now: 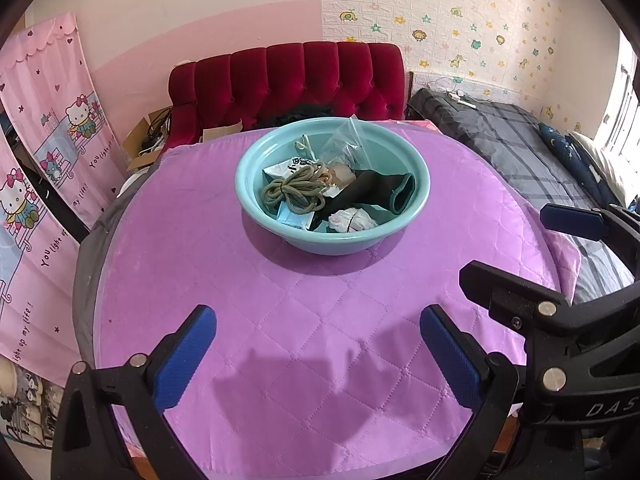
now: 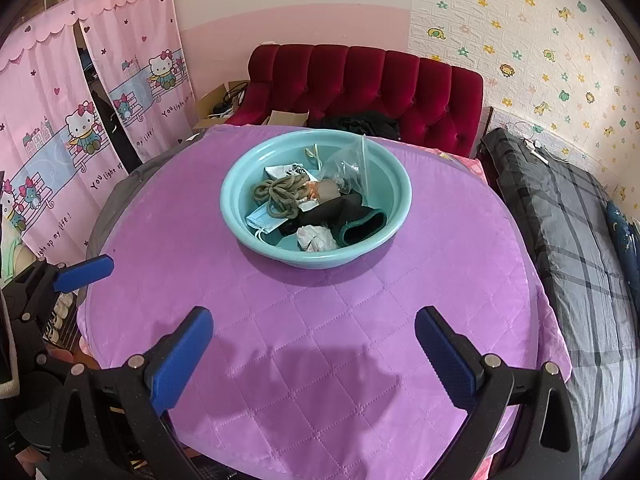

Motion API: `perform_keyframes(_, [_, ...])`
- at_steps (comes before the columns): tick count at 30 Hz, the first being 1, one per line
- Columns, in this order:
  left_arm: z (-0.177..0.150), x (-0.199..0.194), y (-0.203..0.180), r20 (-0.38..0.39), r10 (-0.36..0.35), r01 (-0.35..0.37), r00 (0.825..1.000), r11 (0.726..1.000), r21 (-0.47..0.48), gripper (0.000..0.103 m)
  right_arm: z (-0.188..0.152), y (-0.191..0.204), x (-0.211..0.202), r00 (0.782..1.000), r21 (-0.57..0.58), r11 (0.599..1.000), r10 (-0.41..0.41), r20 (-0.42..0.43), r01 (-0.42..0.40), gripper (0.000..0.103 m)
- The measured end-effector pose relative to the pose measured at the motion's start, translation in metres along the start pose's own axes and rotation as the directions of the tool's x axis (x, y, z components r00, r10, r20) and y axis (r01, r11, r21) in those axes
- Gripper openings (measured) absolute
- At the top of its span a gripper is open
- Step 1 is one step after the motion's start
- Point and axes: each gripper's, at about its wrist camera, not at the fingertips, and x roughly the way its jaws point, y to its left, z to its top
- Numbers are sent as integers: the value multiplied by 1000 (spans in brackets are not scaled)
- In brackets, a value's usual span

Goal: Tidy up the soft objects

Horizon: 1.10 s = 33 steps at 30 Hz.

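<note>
A light blue basin (image 1: 256,200) (image 2: 236,216) stands at the far middle of the round table, which is covered by a purple quilted cloth (image 1: 304,340) (image 2: 320,320). In the basin lie a coiled olive rope (image 1: 296,190) (image 2: 280,196), a black sleeve with green cuff (image 1: 376,192) (image 2: 352,220), a blue face mask (image 1: 292,218) (image 2: 264,222), a crumpled white tissue (image 1: 352,220) (image 2: 316,238) and a clear plastic bag (image 1: 348,144) (image 2: 352,160). My left gripper (image 1: 318,328) is open and empty, above the near cloth. My right gripper (image 2: 314,330) is open and empty too, beside it.
A red tufted sofa (image 1: 288,76) (image 2: 368,84) stands behind the table. A bed with a grey plaid cover (image 1: 520,140) (image 2: 568,232) is to the right. Pink cartoon curtains (image 1: 44,152) (image 2: 60,120) hang at the left. Cardboard boxes (image 1: 144,140) sit beside the sofa.
</note>
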Motion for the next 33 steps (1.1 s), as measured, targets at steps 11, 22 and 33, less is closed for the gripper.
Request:
perform_keyframes(11, [-1,0,0,-2,3,-3,1000,1000,-2,103,-1,-1,0,1000,-1,1000,1,1,-1,103])
perform_keyframes(22, [-1,1,-2,-8,9,-9,1000,1000,-5,103,-1,-3,1,1000,0,1000,6,-1,-6,103])
perform_keyframes(33, [1,3,-6,-18,18,-18,1000,1000,-10,103,0,-8,6,1000,5,1000,24,-8,-24,103])
